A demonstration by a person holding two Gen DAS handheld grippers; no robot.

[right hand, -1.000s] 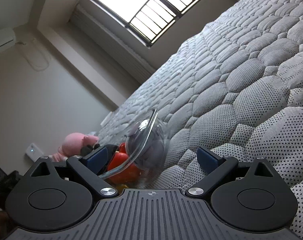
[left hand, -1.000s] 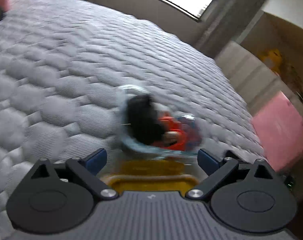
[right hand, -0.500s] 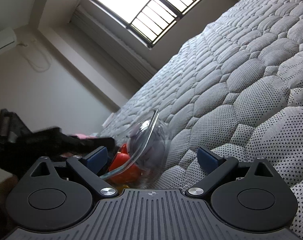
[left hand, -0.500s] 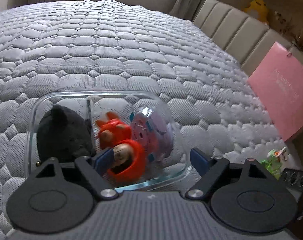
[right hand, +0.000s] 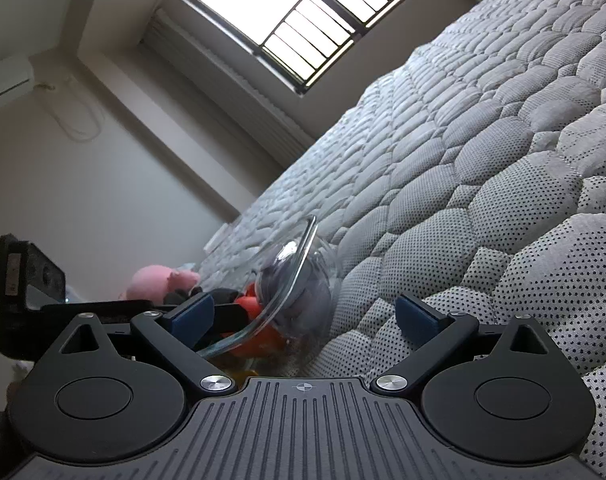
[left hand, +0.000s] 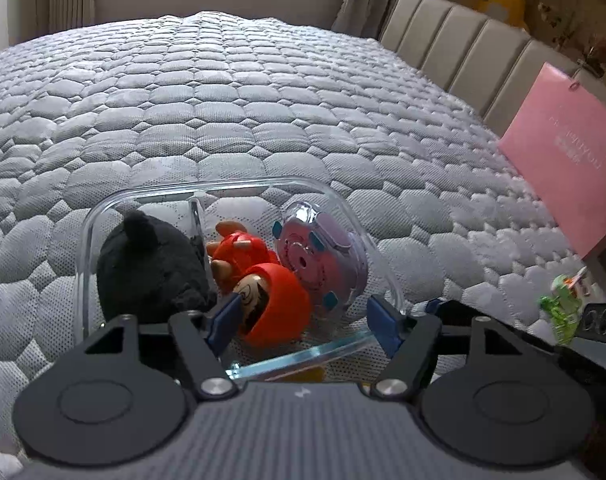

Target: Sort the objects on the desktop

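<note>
A clear glass container (left hand: pixel 103 216) with a divider sits on the grey quilted bed. It holds a black plush toy (left hand: pixel 151 268) in its left part, and red figures (left hand: pixel 271 292) and a lilac round toy (left hand: pixel 323 264) in its right part. My left gripper (left hand: pixel 305 316) is open, hovering over the container's near rim. My right gripper (right hand: pixel 307 316) is open and empty, lying low beside the container (right hand: pixel 299 264), whose rim passes just behind its left finger. The left gripper shows in the right wrist view as a black body (right hand: pixel 27 292).
A pink paper bag (left hand: pixel 571 160) leans at the bed's right edge by a beige padded headboard (left hand: pixel 455 40). A green toy (left hand: pixel 563 308) lies near the right gripper's body. A pink plush (right hand: pixel 159 280) lies beyond the container. A window is behind.
My left gripper has swung in over the container and steadied, and it now shows in the right wrist view. The right gripper has not moved.
</note>
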